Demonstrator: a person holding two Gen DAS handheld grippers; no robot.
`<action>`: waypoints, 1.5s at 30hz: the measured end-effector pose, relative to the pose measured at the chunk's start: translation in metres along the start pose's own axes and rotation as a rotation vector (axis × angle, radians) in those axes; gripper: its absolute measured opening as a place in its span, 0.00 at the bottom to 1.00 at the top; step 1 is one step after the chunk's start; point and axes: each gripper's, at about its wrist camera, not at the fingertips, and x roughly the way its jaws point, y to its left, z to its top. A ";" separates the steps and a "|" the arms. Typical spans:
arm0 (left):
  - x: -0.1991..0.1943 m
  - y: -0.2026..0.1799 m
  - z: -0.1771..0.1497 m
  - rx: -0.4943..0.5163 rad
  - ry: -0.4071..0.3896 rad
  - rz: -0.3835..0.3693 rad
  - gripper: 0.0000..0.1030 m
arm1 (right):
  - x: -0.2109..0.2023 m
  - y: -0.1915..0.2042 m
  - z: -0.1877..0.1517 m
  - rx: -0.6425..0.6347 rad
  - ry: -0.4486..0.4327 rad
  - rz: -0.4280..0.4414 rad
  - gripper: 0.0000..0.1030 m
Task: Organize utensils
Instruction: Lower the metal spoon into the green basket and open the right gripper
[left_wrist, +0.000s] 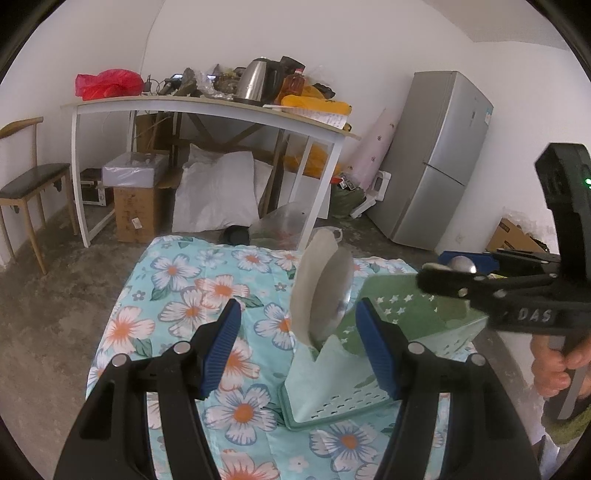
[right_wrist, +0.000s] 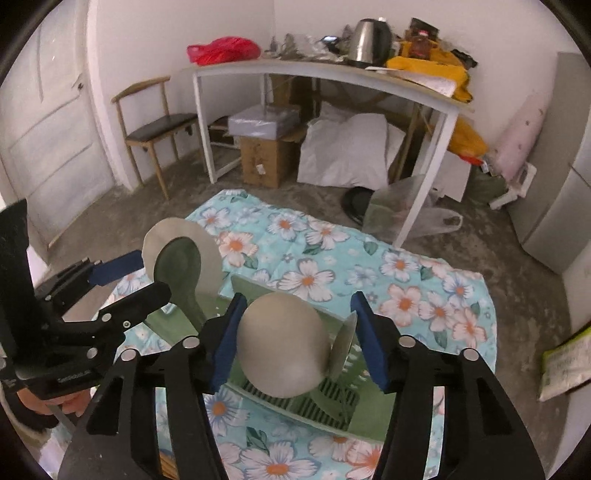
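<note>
A green perforated utensil basket (left_wrist: 332, 398) (right_wrist: 332, 402) stands on a floral cloth. Two flat round steel spatula heads (left_wrist: 325, 291) (right_wrist: 177, 258) stick up from it. My left gripper (left_wrist: 299, 350) is open, its blue pads on either side of them without touching. My right gripper (right_wrist: 295, 339) is open around the round bowl of a steel ladle (right_wrist: 282, 343) that stands in the basket; the left pad is close to it, the right pad is apart. The right gripper also shows in the left wrist view (left_wrist: 454, 273), and the left gripper in the right wrist view (right_wrist: 122, 284).
The floral cloth (left_wrist: 192, 314) covers a low surface above a concrete floor. Behind stand a white table (left_wrist: 207, 107) with a kettle and clutter, a wooden chair (left_wrist: 26, 184), boxes, pillows and a grey fridge (left_wrist: 436, 158). A door (right_wrist: 48, 129) is at left.
</note>
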 end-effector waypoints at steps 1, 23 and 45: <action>0.000 0.000 0.000 -0.001 0.001 0.000 0.61 | -0.003 -0.003 -0.001 0.014 -0.009 0.000 0.46; 0.004 0.009 -0.006 -0.021 0.025 0.018 0.62 | -0.024 -0.037 -0.024 0.131 -0.123 0.017 0.33; 0.004 0.007 -0.004 -0.012 0.023 0.028 0.62 | -0.026 -0.044 -0.025 0.202 -0.188 -0.088 0.10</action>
